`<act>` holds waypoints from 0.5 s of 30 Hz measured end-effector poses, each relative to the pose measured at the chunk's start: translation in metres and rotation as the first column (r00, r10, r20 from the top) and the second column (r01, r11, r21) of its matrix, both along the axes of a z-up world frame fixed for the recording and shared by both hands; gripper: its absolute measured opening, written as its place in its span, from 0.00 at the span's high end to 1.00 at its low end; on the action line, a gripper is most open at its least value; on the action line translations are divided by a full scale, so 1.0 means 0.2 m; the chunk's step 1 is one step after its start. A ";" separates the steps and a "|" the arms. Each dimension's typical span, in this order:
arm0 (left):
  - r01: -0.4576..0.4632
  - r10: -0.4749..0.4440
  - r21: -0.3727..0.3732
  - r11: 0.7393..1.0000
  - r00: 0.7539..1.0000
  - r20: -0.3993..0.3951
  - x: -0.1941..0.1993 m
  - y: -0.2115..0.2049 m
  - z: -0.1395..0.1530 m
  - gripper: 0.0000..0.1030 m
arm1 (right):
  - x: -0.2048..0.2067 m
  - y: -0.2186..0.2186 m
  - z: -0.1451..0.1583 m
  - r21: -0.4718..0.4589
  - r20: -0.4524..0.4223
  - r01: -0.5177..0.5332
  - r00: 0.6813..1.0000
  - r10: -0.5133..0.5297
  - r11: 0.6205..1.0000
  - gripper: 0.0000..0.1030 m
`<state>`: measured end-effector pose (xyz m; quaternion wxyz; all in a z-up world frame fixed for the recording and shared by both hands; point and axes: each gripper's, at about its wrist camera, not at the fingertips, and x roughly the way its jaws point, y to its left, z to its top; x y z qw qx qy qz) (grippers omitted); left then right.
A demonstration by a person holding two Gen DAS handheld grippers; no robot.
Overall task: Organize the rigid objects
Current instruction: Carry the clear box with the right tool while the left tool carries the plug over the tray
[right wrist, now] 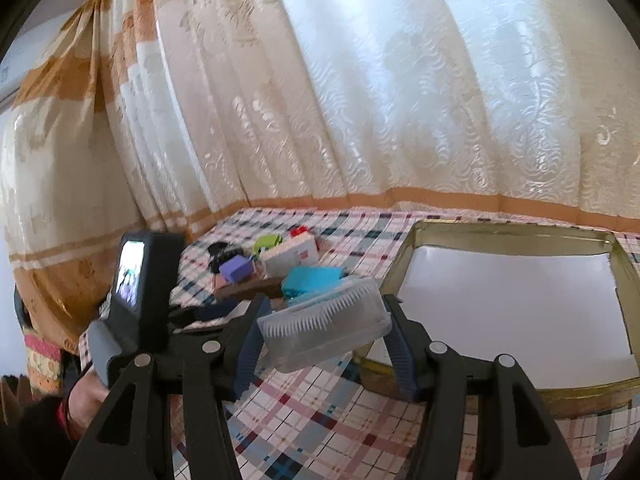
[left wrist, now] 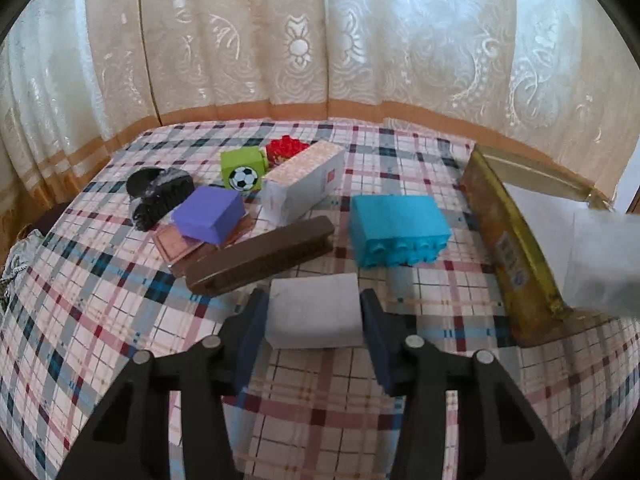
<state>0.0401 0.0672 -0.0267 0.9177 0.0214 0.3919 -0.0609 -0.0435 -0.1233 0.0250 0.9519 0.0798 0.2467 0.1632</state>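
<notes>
Plaid tablecloth [right wrist: 320,420], clear comb box [right wrist: 324,330] crosswise, tilted

Lighting: soft daylight through pale curtains [right wrist: 360,100], brightest upper right; faint shadows on checked tablecloth [left wrist: 312,408]. Quality: fisheye bowing, dark corner vignette, slight overall softness.

Two grippers are counted: the left gripper [left wrist: 314,320] and the right gripper [right wrist: 322,330]. One white block [left wrist: 314,316] is counted, with one blue toy brick [left wrist: 398,230], one purple box [left wrist: 210,214], one green football cube [left wrist: 243,168], one red toy brick [left wrist: 285,149], one long white carton [left wrist: 304,180], one brown bar [left wrist: 260,256] and one black brush [left wrist: 160,192]. One clear comb case [right wrist: 324,324] and one gold tin [right wrist: 514,236] are also seen.
</notes>
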 end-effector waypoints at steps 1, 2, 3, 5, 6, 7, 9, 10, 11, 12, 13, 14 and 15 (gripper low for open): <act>-0.004 0.004 0.001 1.000 1.000 0.012 -0.01 0.00 0.01 0.55 | 0.00 -0.02 0.01 0.011 0.004 0.004 1.000 -0.005 1.000 0.43; -0.011 0.010 0.001 1.000 1.000 0.024 -0.02 0.00 0.02 0.55 | 0.00 -0.03 0.02 0.021 0.006 0.008 1.000 -0.009 1.000 0.43; -0.014 0.015 -0.004 1.000 0.999 0.031 -0.03 0.01 0.03 0.55 | 0.00 -0.04 0.02 0.028 0.009 0.014 1.000 -0.015 1.000 0.43; -0.017 0.018 -0.018 1.000 0.999 0.045 -0.05 0.01 0.06 0.55 | -0.01 -0.07 0.03 0.028 0.021 0.033 0.999 -0.033 0.999 0.43; -0.015 0.017 -0.023 1.000 0.998 0.055 -0.05 0.01 0.08 0.55 | -0.01 -0.08 0.04 0.027 0.027 0.041 0.999 -0.041 0.999 0.43; -0.011 0.013 -0.027 1.000 0.998 0.066 -0.06 0.00 0.10 0.55 | -0.02 -0.09 0.05 0.029 0.034 0.048 0.998 -0.049 0.998 0.43; 0.006 -0.003 -0.033 0.999 0.995 0.100 -0.09 -0.03 0.16 0.55 | -0.04 -0.13 0.07 0.026 0.054 0.072 0.996 -0.073 0.997 0.43; 0.018 -0.014 -0.035 0.999 0.993 0.116 -0.11 -0.05 0.19 0.55 | -0.04 -0.16 0.08 0.022 0.064 0.086 0.994 -0.087 0.996 0.43; 0.033 -0.027 -0.037 0.999 0.991 0.134 -0.12 -0.08 0.22 0.55 | -0.05 -0.19 0.09 0.017 0.076 0.106 0.991 -0.107 0.994 0.43; 0.048 -0.042 -0.038 0.998 0.988 0.151 -0.14 -0.11 0.25 0.55 | -0.06 -0.23 0.10 0.014 0.086 0.125 0.988 -0.126 0.992 0.43; 0.059 -0.052 -0.039 0.997 0.985 0.163 -0.15 -0.14 0.28 0.55 | -0.06 -0.27 0.10 0.010 0.093 0.149 0.984 -0.149 0.989 0.43; 0.077 -0.068 -0.043 0.996 0.982 0.177 -0.15 -0.19 0.30 0.55 | -0.06 -0.32 0.11 0.005 0.097 0.175 0.980 -0.175 0.985 0.43; 0.092 -0.082 -0.046 0.995 0.979 0.185 -0.15 -0.22 0.32 0.55 | -0.05 -0.36 0.10 0.003 0.094 0.197 0.976 -0.196 0.980 0.43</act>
